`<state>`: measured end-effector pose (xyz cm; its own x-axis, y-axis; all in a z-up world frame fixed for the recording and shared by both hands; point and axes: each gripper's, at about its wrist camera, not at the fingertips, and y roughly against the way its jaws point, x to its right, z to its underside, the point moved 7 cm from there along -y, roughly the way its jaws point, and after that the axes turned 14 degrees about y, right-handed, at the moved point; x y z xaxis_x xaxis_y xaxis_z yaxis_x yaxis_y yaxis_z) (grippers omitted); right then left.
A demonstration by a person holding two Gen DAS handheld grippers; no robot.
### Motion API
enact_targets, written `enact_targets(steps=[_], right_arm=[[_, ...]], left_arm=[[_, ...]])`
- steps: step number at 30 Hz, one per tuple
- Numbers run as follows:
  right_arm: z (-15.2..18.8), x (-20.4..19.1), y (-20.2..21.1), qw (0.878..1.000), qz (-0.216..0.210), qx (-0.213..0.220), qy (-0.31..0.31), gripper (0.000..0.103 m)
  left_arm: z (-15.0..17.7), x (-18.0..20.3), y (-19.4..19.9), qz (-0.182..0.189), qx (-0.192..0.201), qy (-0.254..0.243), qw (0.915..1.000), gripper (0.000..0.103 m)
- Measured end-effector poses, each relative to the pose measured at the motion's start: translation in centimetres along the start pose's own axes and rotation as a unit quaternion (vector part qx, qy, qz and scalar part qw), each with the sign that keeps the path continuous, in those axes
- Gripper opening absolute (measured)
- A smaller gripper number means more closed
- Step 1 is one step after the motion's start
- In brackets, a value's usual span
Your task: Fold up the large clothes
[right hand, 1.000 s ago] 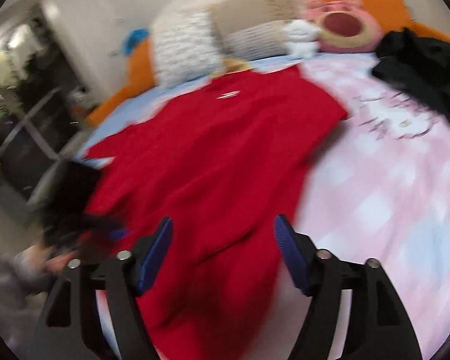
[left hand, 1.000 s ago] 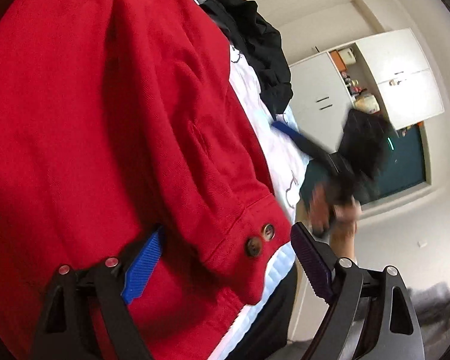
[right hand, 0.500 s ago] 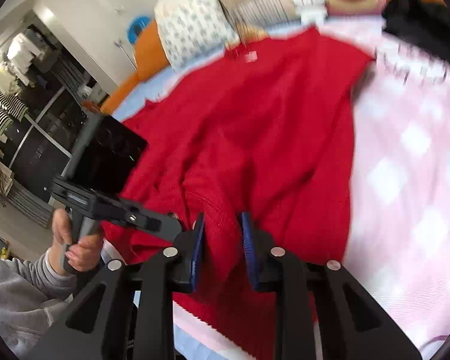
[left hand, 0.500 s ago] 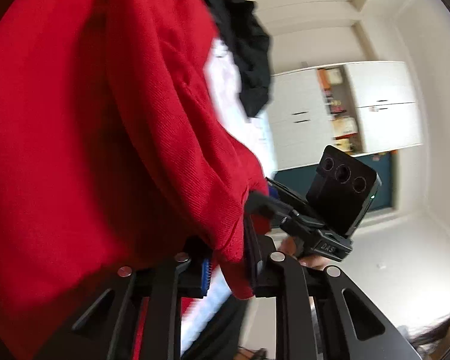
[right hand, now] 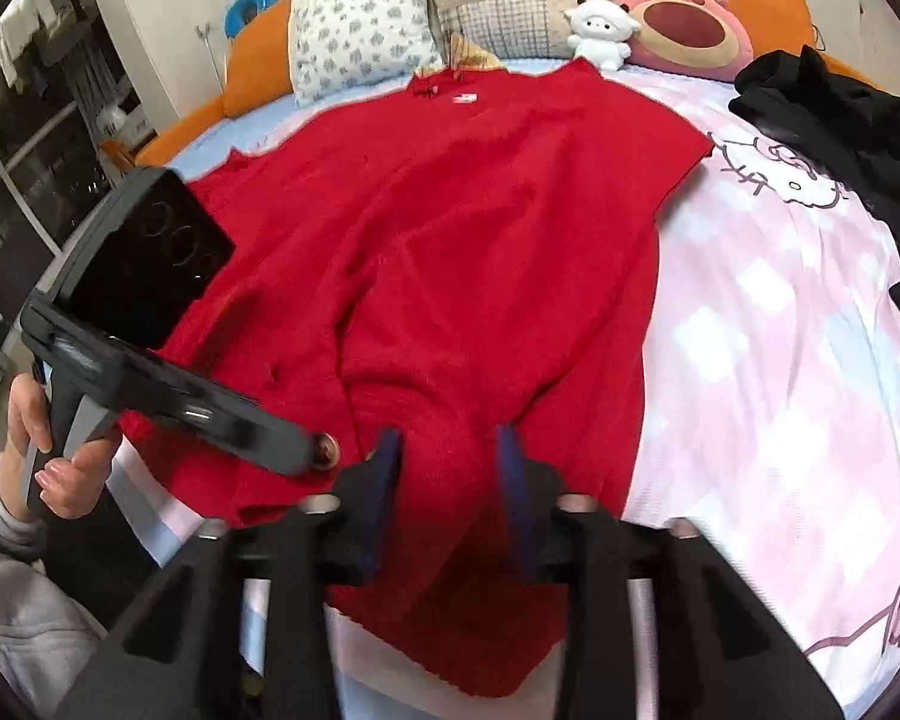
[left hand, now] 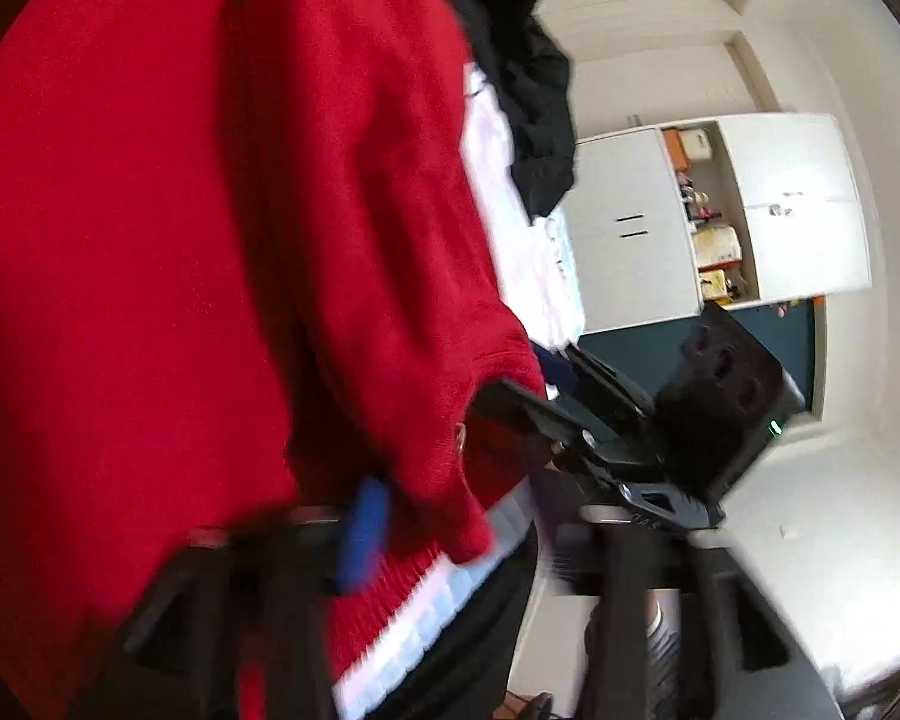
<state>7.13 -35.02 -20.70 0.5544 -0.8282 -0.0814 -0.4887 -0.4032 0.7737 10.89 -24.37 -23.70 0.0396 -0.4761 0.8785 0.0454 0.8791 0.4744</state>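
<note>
A red knit cardigan (right hand: 480, 228) lies spread flat on the bed, collar toward the pillows. My right gripper (right hand: 450, 495) hovers over its near hem; its jaws are opening, with red cloth lying between the blue pads and not pinched. In the blurred left wrist view the cardigan (left hand: 180, 270) fills the left side. My left gripper (left hand: 462, 540) is opening too, and the sleeve cuff hangs loosely between its pads. The left gripper (right hand: 288, 447) reaches in from the left beside a brown button (right hand: 327, 450). The right gripper (left hand: 537, 381) shows just past the cuff.
A pink cartoon-print sheet (right hand: 780, 330) covers the bed. A black garment (right hand: 840, 120) lies at the far right. Pillows (right hand: 360, 30) and plush toys (right hand: 684, 30) line the orange headboard. A person's hand (right hand: 48, 462) holds the left gripper. White cabinets (left hand: 630, 228) stand beyond the bed.
Both grippers were open a second ago, then clamped on the red cloth half a second ago. Now both sets of jaws have spread apart again and the cloth lies loose.
</note>
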Motion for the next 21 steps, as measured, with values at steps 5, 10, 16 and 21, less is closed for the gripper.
enact_targets(steps=[5,10,16,21], right_arm=[[-3.3,1.2,2.5,0.998,0.019,0.065,-0.018,0.078],[-6.8,0.8,0.6,0.996,0.018,0.082,-0.036,0.078],[-12.3,-5.4,-4.8,0.997,-0.043,0.069,-0.008,0.08],[-16.4,-11.0,-9.2,0.996,-0.071,0.051,0.036,0.08]], left_arm=[[-0.2,0.1,8.9,-0.034,0.1,-0.043,0.9934,0.098],[-2.1,-6.0,22.7,-0.045,0.22,0.03,0.9741,0.098],[-3.1,-17.2,42.2,-0.06,0.367,0.153,0.9157,0.099],[-1.5,-27.6,57.2,-0.088,0.48,0.254,0.8351,0.099]])
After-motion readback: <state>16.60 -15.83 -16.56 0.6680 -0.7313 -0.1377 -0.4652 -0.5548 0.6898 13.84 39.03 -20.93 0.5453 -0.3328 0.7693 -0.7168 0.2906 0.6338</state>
